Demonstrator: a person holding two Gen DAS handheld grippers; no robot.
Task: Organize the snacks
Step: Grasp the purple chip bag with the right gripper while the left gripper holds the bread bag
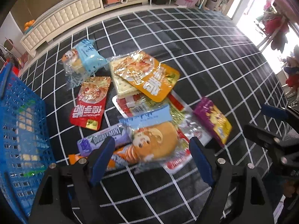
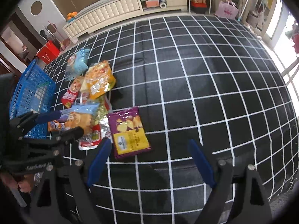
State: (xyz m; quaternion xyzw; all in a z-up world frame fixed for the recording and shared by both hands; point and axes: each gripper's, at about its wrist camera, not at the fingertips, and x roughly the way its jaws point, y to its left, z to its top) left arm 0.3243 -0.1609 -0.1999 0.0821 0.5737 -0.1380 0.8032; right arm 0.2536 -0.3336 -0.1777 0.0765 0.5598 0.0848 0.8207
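Observation:
Several snack packs lie in a heap on a black cloth with a white grid [image 1: 186, 43]. My left gripper [image 1: 152, 145] hangs open just over a bun in clear wrap with a blue band [image 1: 155, 140]; nothing is between its blue pads. Beside the bun lie a Doublemint pack [image 1: 104, 140], a red pouch [image 1: 89, 102], an orange pouch [image 1: 149, 76] on crackers, and a purple chip bag [image 1: 213, 121]. My right gripper [image 2: 149, 147] is open above the purple chip bag [image 2: 129, 130], its left finger near the bag's lower left corner. A blue basket [image 1: 22, 130] stands at the left.
The blue basket [image 2: 31, 97] holds some wrapped items. A second blue-wrapped bun [image 1: 84, 59] lies at the heap's far side. A long cream cabinet [image 2: 115, 9] runs along the back wall, a red bag [image 2: 48, 52] stands left, and bright windows are on the right.

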